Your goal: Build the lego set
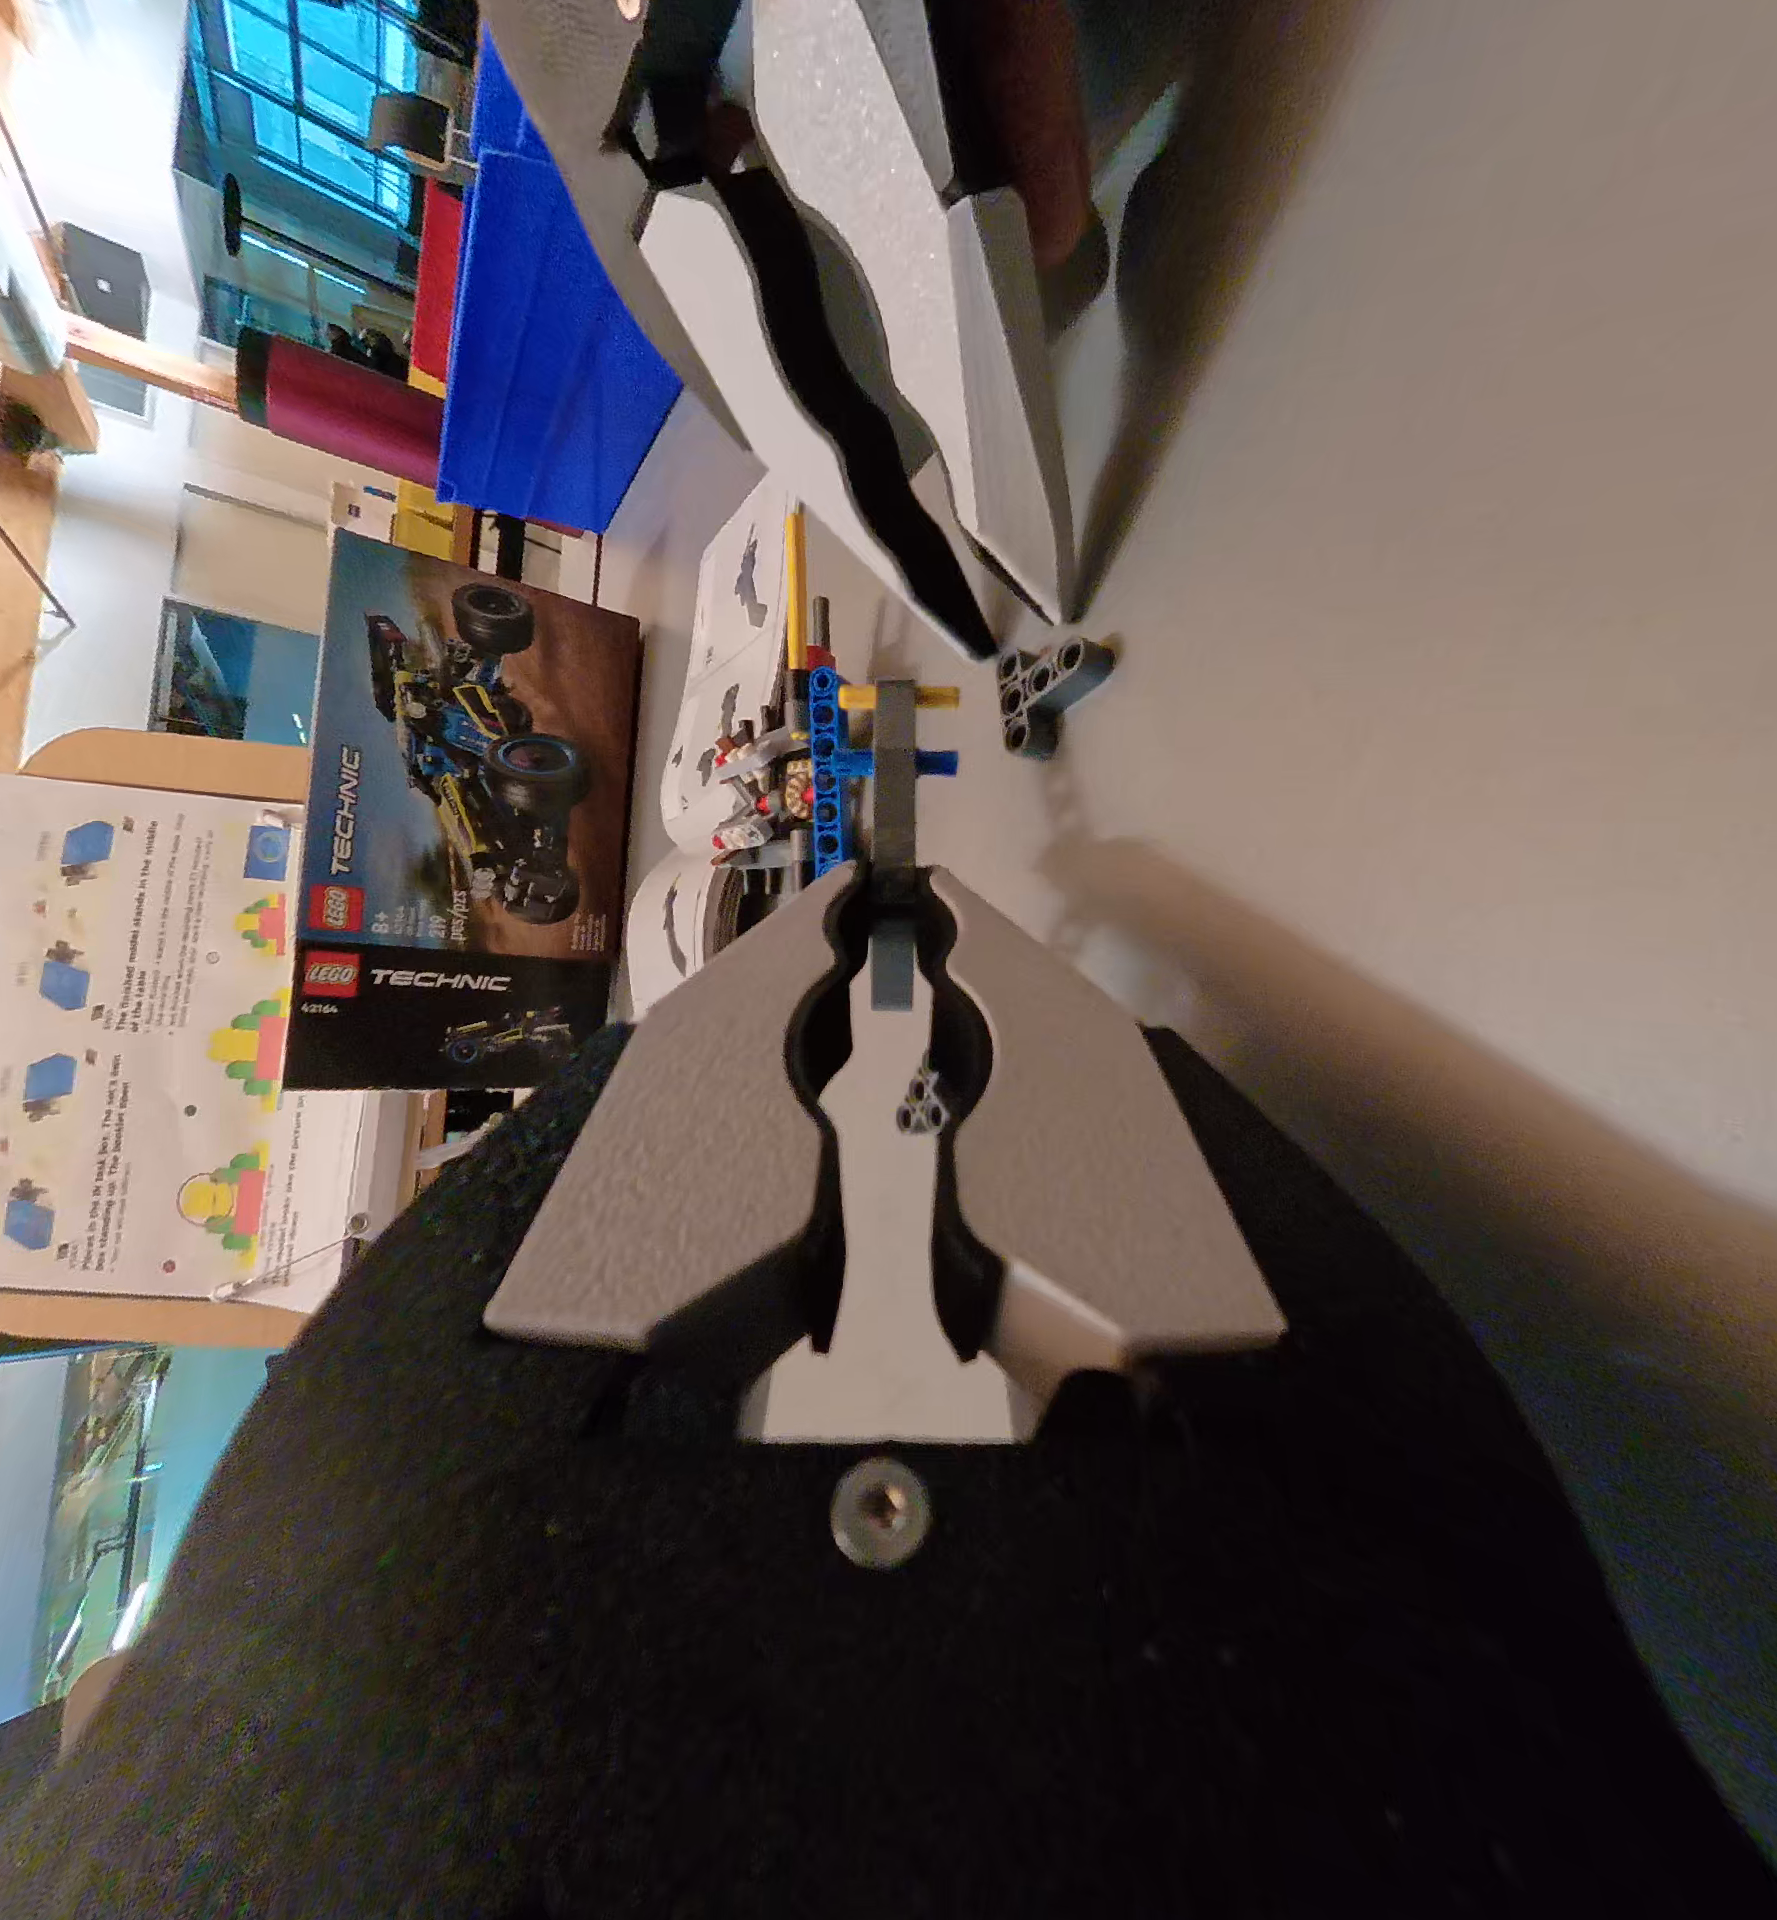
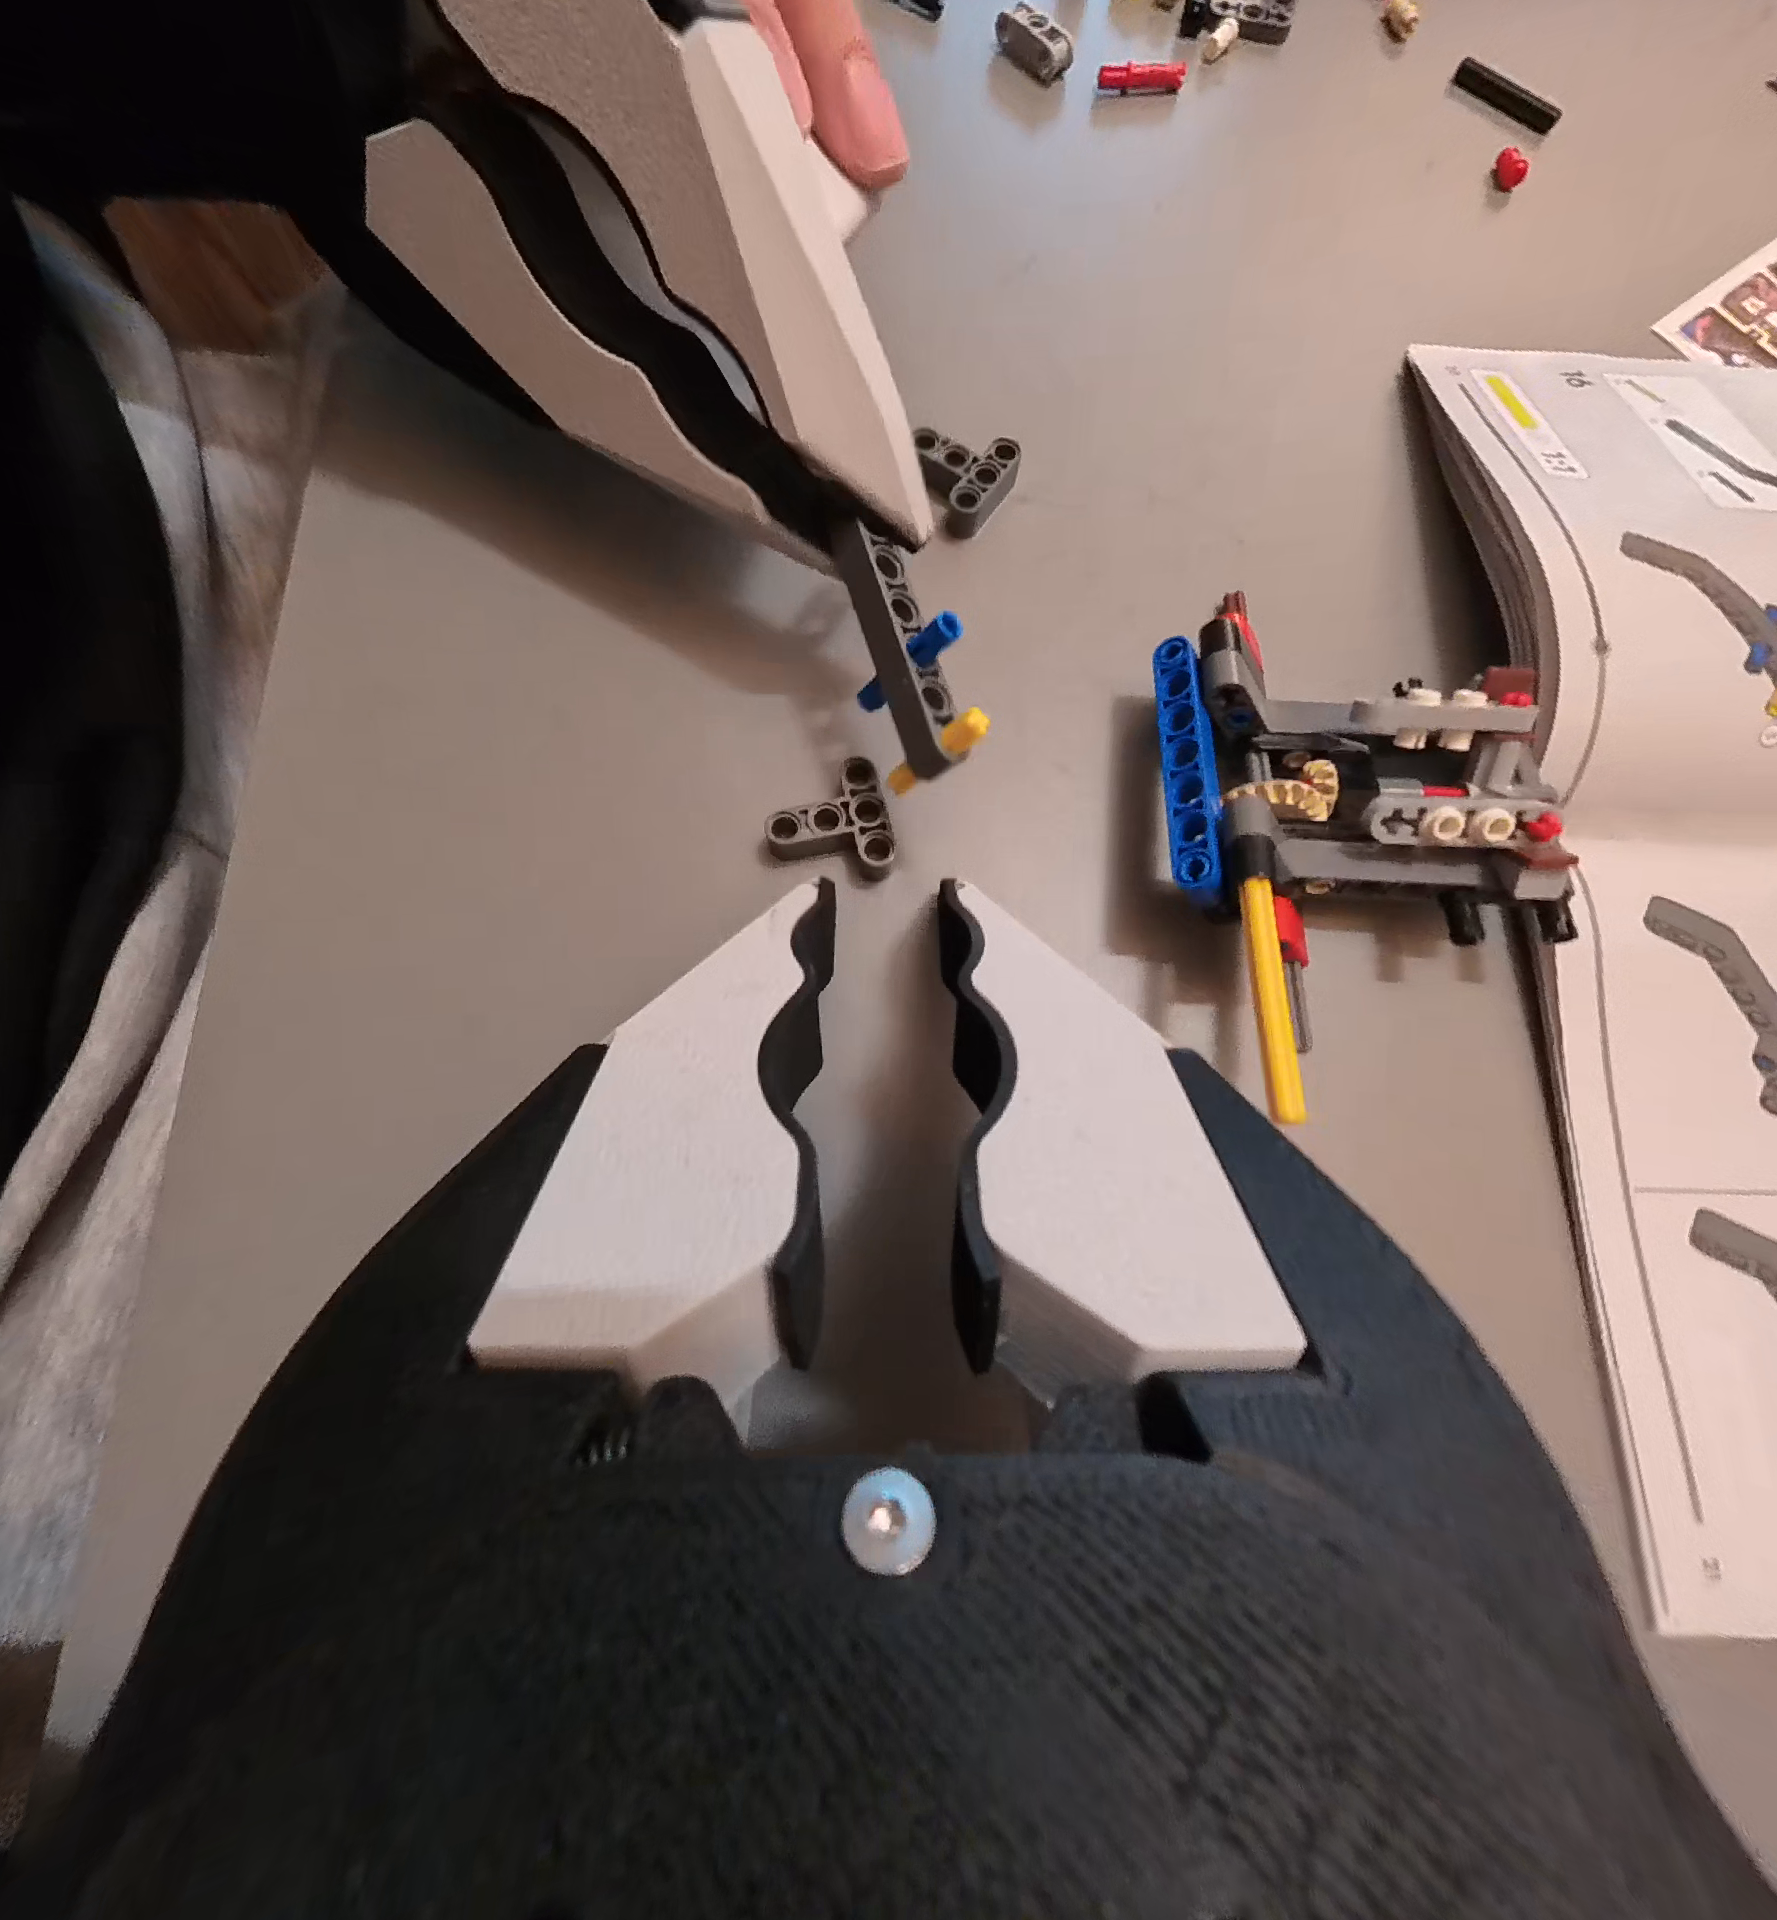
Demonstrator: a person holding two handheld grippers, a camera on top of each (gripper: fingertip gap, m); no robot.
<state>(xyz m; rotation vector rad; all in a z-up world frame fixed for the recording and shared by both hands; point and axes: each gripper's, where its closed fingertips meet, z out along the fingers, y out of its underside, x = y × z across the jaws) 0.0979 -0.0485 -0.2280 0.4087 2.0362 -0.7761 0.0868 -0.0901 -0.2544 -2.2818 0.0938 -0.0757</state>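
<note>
My left gripper (image 1: 894,878) is shut on the end of a dark grey beam (image 1: 894,769) that carries a blue pin and a yellow pin. In the right wrist view the left gripper (image 2: 863,530) holds this beam (image 2: 905,665) tilted, with its far end close to the table. My right gripper (image 2: 884,888) is open and empty, just short of a grey T-shaped piece (image 2: 837,821). A second T-shaped piece (image 2: 972,473) lies beyond the beam. The partly built model (image 2: 1362,779), with a blue beam and a yellow axle, lies to the right.
The open instruction booklet (image 2: 1694,935) lies right of the model. Loose parts sit at the far edge: a red pin (image 2: 1138,75), a black axle (image 2: 1505,96) and a small red piece (image 2: 1509,166). The set's box (image 1: 468,821) and a blue bin (image 1: 541,343) stand behind. The grippers' ends are close to 6 cm from one another. Between my left fingertips and the small red piece (image 2: 1509,166) there is roughly 20 cm.
</note>
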